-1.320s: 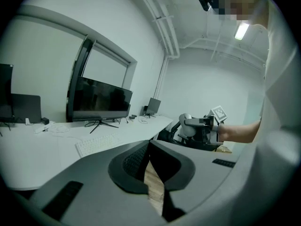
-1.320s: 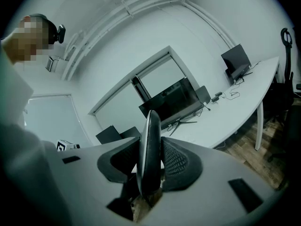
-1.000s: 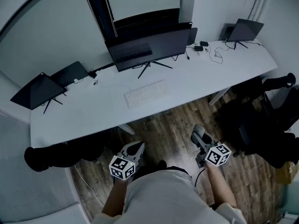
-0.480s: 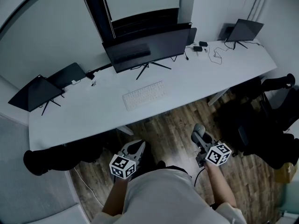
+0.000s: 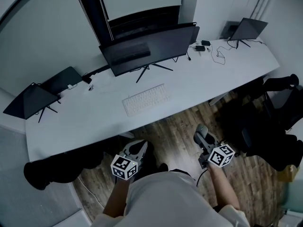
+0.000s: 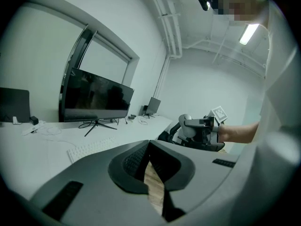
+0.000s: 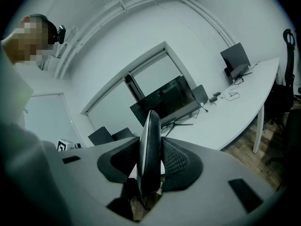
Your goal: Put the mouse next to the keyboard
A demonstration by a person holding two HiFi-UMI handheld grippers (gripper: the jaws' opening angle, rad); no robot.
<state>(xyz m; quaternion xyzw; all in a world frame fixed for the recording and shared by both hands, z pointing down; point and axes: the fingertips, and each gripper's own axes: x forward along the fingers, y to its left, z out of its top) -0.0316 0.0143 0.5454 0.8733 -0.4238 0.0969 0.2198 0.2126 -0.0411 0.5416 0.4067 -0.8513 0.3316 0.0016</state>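
Grey and rounded, the mouse (image 7: 148, 126) stands on edge between the 2 jaws of the right gripper (image 7: 150, 145), which press on its flanks from either side and carry it clear of any surface. From the head view this gripper hangs over the wooden floor (image 5: 176, 129), in front of the bench (image 5: 85, 119) and short of its near edge, so the mouse is well apart from the white keyboard (image 5: 146, 99). The keyboard lies flat near the middle of the bench, ahead of the gripper and a little to its left, just in front of the stand of a wide dark monitor (image 5: 147, 48).

The left gripper (image 6: 149, 144) carries nothing: its 2 jaws meet at the tips, with only a sliver of floor showing through the gap lower down. It hangs level with the right gripper, also over the floor and short of the bench, with the keyboard ahead of it.

2 smaller dark screens (image 5: 33, 100) stand at the left end of the bench, and a black chair (image 5: 279, 112) sits off to the right
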